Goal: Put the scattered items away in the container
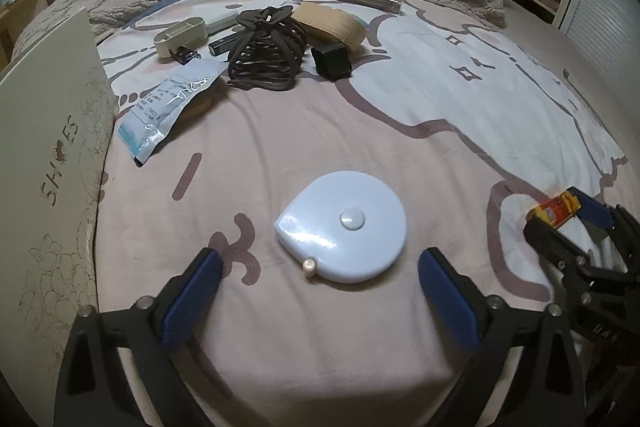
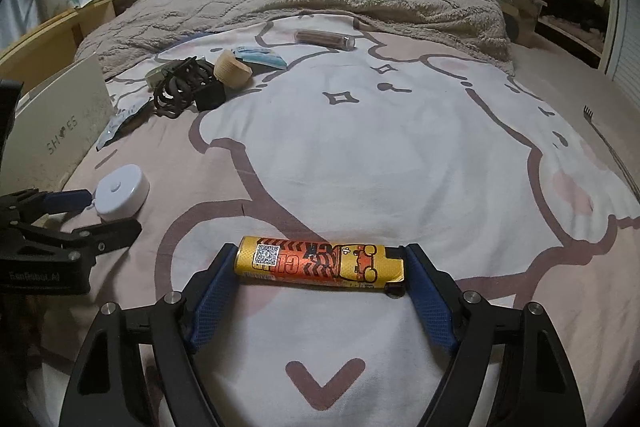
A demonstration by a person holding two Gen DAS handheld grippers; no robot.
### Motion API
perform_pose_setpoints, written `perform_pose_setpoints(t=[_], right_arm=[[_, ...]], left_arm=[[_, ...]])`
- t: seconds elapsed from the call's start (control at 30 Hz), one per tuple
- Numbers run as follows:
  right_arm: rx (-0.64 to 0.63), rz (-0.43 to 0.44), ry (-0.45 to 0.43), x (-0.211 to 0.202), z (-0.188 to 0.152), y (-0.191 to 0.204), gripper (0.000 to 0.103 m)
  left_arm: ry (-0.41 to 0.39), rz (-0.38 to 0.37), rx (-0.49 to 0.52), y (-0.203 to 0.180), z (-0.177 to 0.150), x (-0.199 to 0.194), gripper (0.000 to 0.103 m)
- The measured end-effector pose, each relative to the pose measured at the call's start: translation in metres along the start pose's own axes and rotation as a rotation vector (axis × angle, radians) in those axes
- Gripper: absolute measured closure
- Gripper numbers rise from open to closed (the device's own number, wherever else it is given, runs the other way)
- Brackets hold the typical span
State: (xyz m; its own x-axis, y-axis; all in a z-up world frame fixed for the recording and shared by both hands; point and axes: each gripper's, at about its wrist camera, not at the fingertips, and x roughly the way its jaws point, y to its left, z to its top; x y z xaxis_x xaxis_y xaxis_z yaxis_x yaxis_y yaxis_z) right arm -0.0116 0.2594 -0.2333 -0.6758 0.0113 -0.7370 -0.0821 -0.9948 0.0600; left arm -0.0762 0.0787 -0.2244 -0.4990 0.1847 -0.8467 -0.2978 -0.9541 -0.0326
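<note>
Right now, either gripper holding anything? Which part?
Left gripper: nothing, open around the tape measure. Right gripper spans the lighter end to end; firm clamping cannot be told.
</note>
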Motion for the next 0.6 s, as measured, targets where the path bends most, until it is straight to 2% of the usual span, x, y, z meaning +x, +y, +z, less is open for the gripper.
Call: perform_pose_setpoints(t=[0.13, 0.23, 0.3, 0.4, 0.6], right_arm=[[0.004, 0.006, 0.001, 0.0, -0.001, 0.0, 0.021], [0.005, 0.008, 0.0, 0.0, -0.001, -0.001, 0.021], [0.005, 0.008, 0.0, 0.0, -0.001, -0.001, 0.021], [0.006, 0.008, 0.0, 0.0, -0.001, -0.001, 0.021], [0.01, 0.015, -0.004, -0.001, -0.001, -0.001, 0.021]], left_arm=[[0.01, 0.007, -0.012, -0.004, 0.005, 0.001, 0.012], [0.01, 0.001, -0.005, -0.007, 0.008, 0.0, 0.02], [0.004, -0.006, 0.002, -0.009, 0.009, -0.001, 0.033], [-0.004, 0.01, 0.019, -0.013, 0.01, -0.003, 0.04], [-0.005, -0.006, 0.005, -0.008, 0.011, -0.004, 0.042]])
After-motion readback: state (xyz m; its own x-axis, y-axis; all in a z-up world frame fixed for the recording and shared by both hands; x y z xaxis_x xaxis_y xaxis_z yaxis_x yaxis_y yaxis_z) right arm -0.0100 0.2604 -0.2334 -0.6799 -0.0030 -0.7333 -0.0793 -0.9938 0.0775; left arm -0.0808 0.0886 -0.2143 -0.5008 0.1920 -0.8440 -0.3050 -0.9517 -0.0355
